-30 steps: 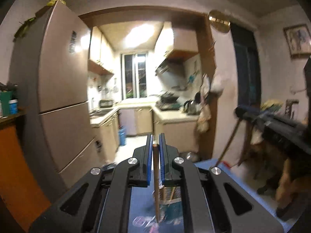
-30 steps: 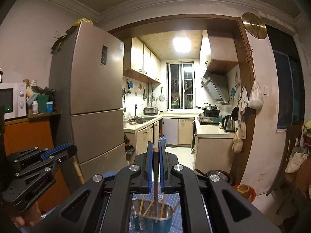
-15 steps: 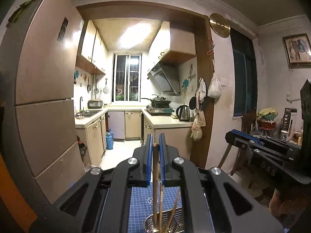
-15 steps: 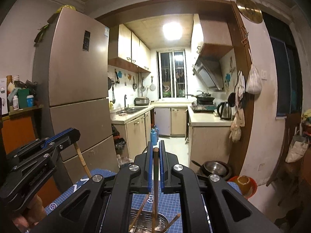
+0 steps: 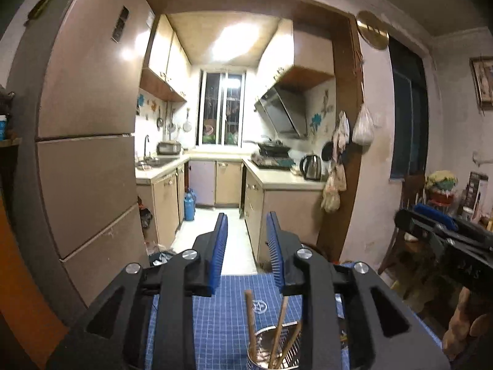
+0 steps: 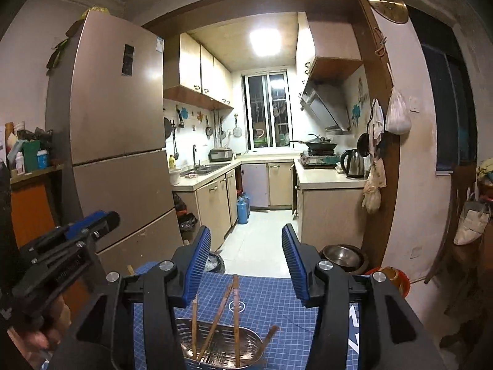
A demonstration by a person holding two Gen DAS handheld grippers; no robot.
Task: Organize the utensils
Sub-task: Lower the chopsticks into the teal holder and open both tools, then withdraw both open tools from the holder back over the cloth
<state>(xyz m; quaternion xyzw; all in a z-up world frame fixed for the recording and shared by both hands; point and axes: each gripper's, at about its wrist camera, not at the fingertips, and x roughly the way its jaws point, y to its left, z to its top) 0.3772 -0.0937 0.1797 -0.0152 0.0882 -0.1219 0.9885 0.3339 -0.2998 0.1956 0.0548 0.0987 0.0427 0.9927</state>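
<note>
A perforated steel utensil holder (image 6: 222, 345) (image 5: 274, 348) stands on the blue grid mat (image 6: 271, 299) (image 5: 225, 308), with several wooden chopsticks (image 6: 236, 314) (image 5: 250, 320) leaning in it. My right gripper (image 6: 246, 243) hangs just above the holder, its jaws opening, nothing between the blue pads. My left gripper (image 5: 246, 231) is likewise above the holder with its jaws opening and empty. Each view catches the other gripper at its side: the left gripper (image 6: 61, 246) and the right gripper (image 5: 443, 234).
A tall fridge (image 6: 117, 141) stands left of the kitchen doorway. Beyond the mat's far edge, a steel bowl (image 6: 342, 256) and an orange pot (image 6: 388, 277) sit on the floor. A hand (image 5: 462, 323) holds the right gripper. Chairs and clutter are at the right.
Both grippers held a chopstick upright between shut pads; both have since opened and the chopsticks now rest in the holder. Both grippers moved lower and nearer the holder.
</note>
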